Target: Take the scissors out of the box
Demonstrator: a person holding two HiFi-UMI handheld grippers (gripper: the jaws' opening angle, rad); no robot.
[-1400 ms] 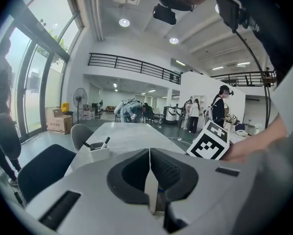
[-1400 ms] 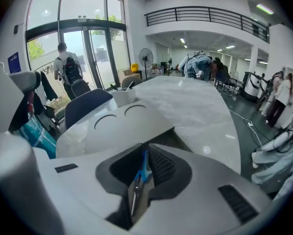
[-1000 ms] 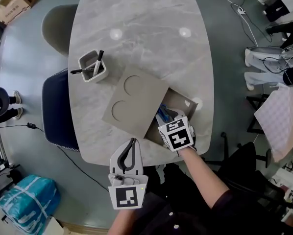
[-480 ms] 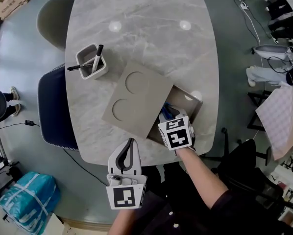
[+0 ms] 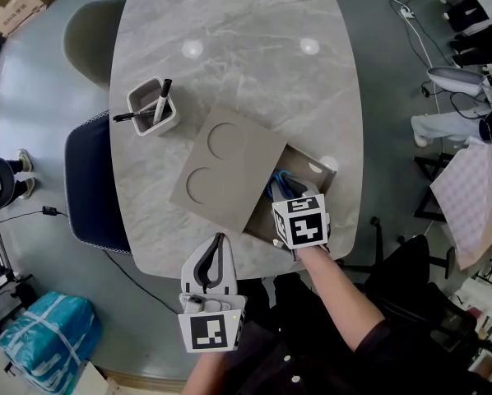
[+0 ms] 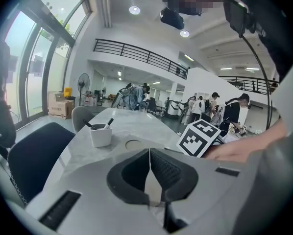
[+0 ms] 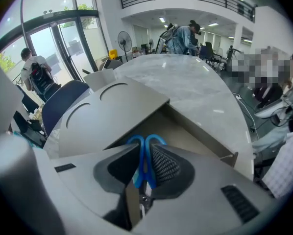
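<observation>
The grey box point(image 5: 313, 169) lies on the marble table, its lid point(image 5: 228, 165) with two round recesses slid aside to the left. Blue-handled scissors point(image 5: 279, 186) lie in the uncovered part. In the right gripper view the blue handles point(image 7: 145, 153) stand between the jaws of my right gripper point(image 7: 144, 169), which are closing and touch them on both sides. Seen from the head view, the right gripper point(image 5: 287, 206) points steeply down into the box under its marker cube. My left gripper point(image 5: 220, 243) hangs at the table's near edge, shut and empty, its pads point(image 6: 162, 168) meeting.
A white pen cup point(image 5: 153, 107) with two pens stands left of the box. A dark blue chair point(image 5: 98, 183) and a grey chair point(image 5: 94, 35) stand along the table's left side. Cables and people are off to the right.
The right gripper's marker cube has rolled a little over the box, and more of the scissors' blue handles shows beside it. The left gripper has kept its place.
</observation>
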